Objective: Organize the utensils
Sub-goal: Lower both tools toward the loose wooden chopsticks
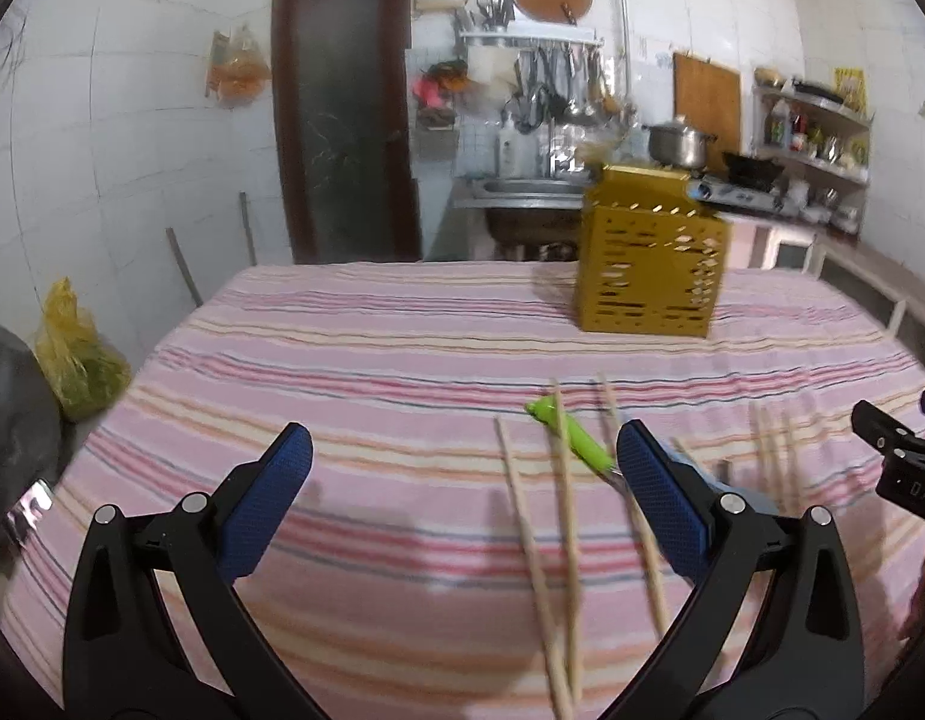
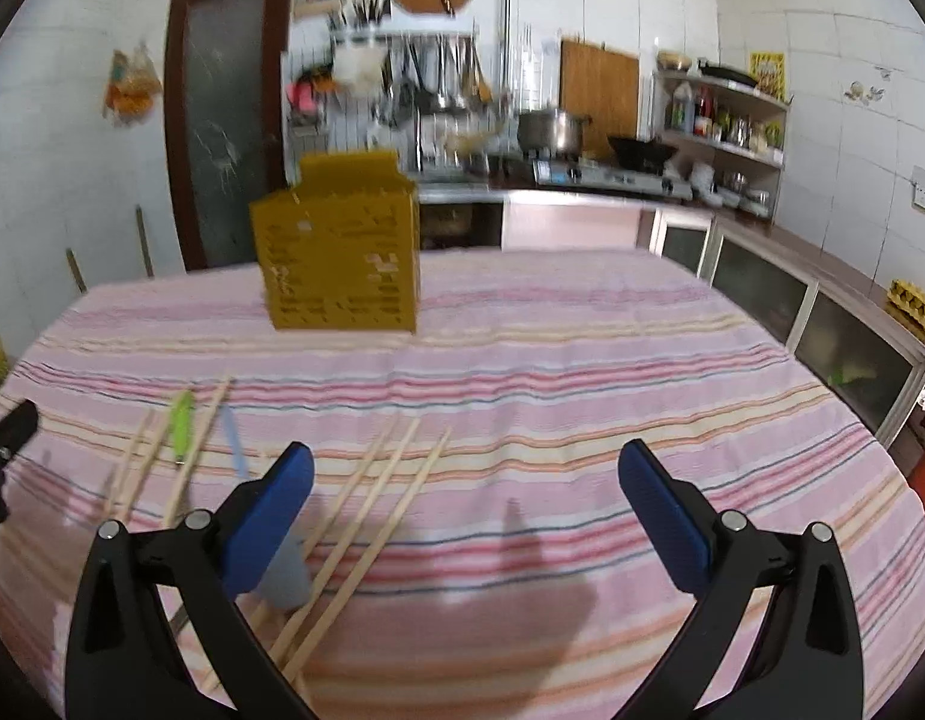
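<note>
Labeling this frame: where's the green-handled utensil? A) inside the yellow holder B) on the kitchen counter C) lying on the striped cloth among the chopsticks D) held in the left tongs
C: the green-handled utensil lies flat on the striped cloth among loose chopsticks, well short of the yellow holder; both the left tongs and right tongs are open and empty.

On my surface (image 2: 582, 372): one gold holder (image 2: 339, 252), one green-handled utensil (image 2: 180, 420), one blue-handled utensil (image 2: 233, 438), and six chopsticks (image 2: 366, 510) that I can count, in two loose groups of three.

Splayed left gripper (image 1: 462, 456), chopsticks (image 1: 567, 516), yellow holder (image 1: 651, 264)
</note>
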`<state>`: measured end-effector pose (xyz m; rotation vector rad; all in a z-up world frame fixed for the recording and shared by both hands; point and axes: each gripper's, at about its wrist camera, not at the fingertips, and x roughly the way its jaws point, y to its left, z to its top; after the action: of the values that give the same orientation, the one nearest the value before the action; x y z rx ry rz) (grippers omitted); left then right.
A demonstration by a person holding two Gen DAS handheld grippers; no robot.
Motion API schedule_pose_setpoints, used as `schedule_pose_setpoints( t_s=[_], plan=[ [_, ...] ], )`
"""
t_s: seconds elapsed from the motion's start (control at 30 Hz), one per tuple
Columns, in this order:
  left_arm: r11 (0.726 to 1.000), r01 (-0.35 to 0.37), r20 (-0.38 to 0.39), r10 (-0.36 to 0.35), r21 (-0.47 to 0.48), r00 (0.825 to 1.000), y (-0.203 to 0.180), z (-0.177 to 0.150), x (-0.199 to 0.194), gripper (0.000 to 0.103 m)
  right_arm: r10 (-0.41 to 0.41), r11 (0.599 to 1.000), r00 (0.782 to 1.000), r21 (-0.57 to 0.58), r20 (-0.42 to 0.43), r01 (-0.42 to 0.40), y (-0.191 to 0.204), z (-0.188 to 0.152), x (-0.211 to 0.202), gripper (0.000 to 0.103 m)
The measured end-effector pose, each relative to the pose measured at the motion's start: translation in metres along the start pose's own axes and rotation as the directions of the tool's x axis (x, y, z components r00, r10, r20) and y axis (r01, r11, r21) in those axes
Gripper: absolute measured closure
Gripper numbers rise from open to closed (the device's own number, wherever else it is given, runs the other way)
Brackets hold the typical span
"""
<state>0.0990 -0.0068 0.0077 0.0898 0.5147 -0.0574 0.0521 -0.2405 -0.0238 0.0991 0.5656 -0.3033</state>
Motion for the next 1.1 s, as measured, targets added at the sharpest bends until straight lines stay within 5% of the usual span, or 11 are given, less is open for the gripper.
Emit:
schedule_pose_setpoints(
  t_s=[0.4,0.63,1.1],
  plan=[
    [1.000,-0.005,-0.217,0.006,0.005,0.976,0.004,0.006,0.094,0.005,-0.074,0.996,0.969,0.031,-0.234,0.083,-0.008,-0.008,0.076,0.004],
    [1.000,0.011,-0.365,-0.019,-0.025,0.931,0.006,-0.008,0.133,0.005,-0.086,0.995,0.947,0.019,-0.310,0.097,-0.002,-0.014,0.092,0.004],
    [0.999,0.008,-0.423,-0.021,-0.032,0.906,0.005,-0.014,0.146,0.004,-0.048,0.995,0.931,0.068,-0.361,0.077,-0.006,-0.016,0.102,0.004]
  ],
)
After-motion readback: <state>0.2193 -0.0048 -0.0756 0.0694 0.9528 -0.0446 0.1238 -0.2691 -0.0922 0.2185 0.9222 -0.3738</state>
